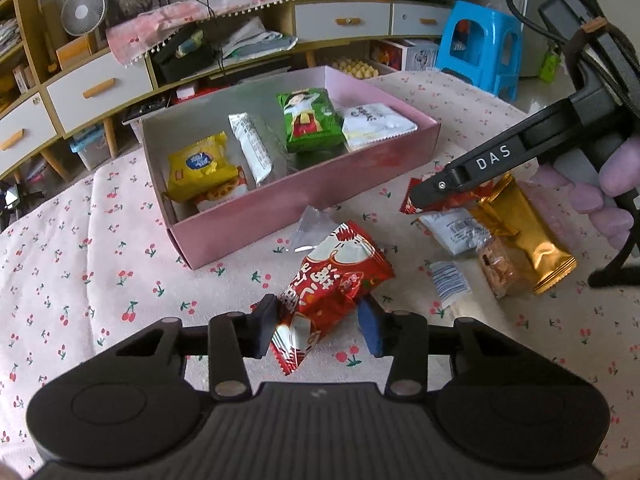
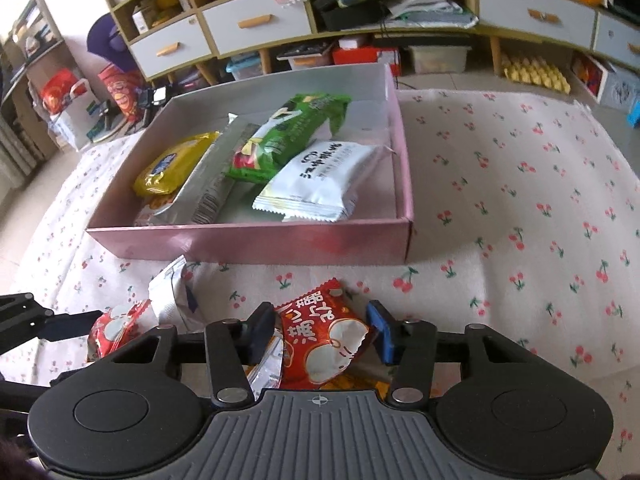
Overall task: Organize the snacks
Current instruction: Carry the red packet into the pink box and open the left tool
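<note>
1. Left wrist view: your left gripper (image 1: 320,326) stands open around a red snack packet (image 1: 334,276) lying on the cherry-print cloth (image 1: 100,280), short of the pink box (image 1: 280,216). It looks light, crinkly and slippery; pinch across its puffed middle.
2. Right wrist view: your right gripper (image 2: 322,334) brackets another red packet (image 2: 320,344); jaws apart, not clamped. The box (image 2: 248,242) lies just ahead.

The left gripper (image 1: 318,330) has its fingers parted, a packet between them. The right gripper (image 2: 322,332) is likewise parted, low over the table.
</note>
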`<state>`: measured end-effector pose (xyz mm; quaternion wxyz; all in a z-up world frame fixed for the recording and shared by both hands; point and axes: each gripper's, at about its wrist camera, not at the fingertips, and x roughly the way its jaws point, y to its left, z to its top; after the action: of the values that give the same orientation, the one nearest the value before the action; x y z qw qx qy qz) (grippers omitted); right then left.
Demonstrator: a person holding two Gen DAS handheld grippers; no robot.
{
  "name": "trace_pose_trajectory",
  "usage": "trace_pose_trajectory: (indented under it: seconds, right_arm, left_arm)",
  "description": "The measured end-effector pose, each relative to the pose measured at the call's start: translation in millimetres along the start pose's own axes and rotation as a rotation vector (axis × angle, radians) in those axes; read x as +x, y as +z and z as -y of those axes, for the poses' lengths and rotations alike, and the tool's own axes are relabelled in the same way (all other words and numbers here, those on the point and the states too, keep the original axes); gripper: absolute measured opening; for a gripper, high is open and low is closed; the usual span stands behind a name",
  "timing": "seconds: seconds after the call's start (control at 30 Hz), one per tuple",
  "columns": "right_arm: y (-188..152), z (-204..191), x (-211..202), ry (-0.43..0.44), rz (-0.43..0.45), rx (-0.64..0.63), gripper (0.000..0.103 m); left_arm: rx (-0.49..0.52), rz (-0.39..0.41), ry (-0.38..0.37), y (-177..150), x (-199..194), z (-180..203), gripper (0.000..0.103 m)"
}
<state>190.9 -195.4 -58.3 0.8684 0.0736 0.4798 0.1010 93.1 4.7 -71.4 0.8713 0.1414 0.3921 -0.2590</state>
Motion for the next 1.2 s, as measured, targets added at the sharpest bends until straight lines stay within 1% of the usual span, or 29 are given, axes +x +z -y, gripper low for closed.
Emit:
trace_pose_trajectory:
  seconds: [0.27, 0.47, 0.7, 0.87, 1.07, 1.2]
  right_arm:
    - [4.7, 12.7, -22.8, 0.083, 0.011, 0.106, 0.050]
    - [13.3, 11.0, -40.0, 0.123, 0.059, 0.134, 0.050]
    - [26.6, 10.7, -51.0, 0.156, 0.125, 0.172, 0.050]
    - [39.1, 13.0, -49.1, 0.170, 0.156, 0.239, 0.050]
    - [50.3, 0.1, -35.3, 0.191, 0.166, 0.253, 0.050]
    - [54.0, -9.1, -21.1, 0.192, 0.162, 0.259, 0.050]
  left_arm:
    - [-0.020, 0.044, -0.005, 9.4, -11.6, -1.5, 0.040]
    - [-0.049, 0.091, 0.002, 22.6, -19.5, -5.8, 0.040]
    - [-0.086, 0.112, 0.038, 35.8, -14.1, -14.1, 0.040]
    - [-0.132, 0.127, 0.073, 49.8, -5.7, -20.6, 0.040]
    - [-0.186, 0.129, 0.138, 70.0, 11.3, -41.8, 0.040]
    - [-0.168, 0.127, 0.168, 82.5, 23.4, -49.5, 0.040]
